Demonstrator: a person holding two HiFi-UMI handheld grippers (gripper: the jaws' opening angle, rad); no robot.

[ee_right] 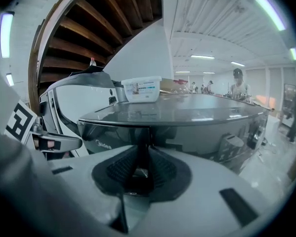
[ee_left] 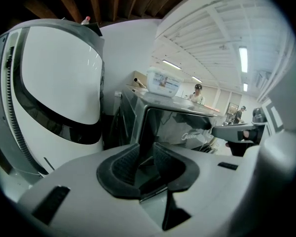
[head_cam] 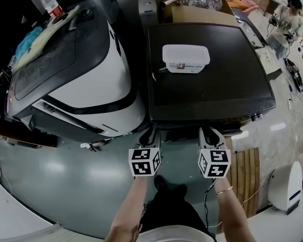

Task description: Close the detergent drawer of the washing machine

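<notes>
The dark washing machine (head_cam: 207, 95) fills the middle of the head view. Its front panel with the maker's logo (ee_left: 180, 132) faces both grippers, and the same panel (ee_right: 113, 139) shows in the right gripper view. I cannot make out the detergent drawer's outline or tell how far out it stands. My left gripper (head_cam: 149, 132) is at the machine's front left corner; its jaws (ee_left: 147, 154) stand apart with nothing between them. My right gripper (head_cam: 208, 131) is close to the middle of the front edge, pads together (ee_right: 142, 162) and empty.
A white plastic tub (head_cam: 186, 58) sits on the machine's lid. A white and black appliance (head_cam: 86, 79) stands close on the left, with a bottle (head_cam: 49, 3) and cloth on it. Cardboard boxes (head_cam: 197, 11) are behind, wooden slats (head_cam: 245, 173) on the floor at right, and a person (head_cam: 285, 21) far right.
</notes>
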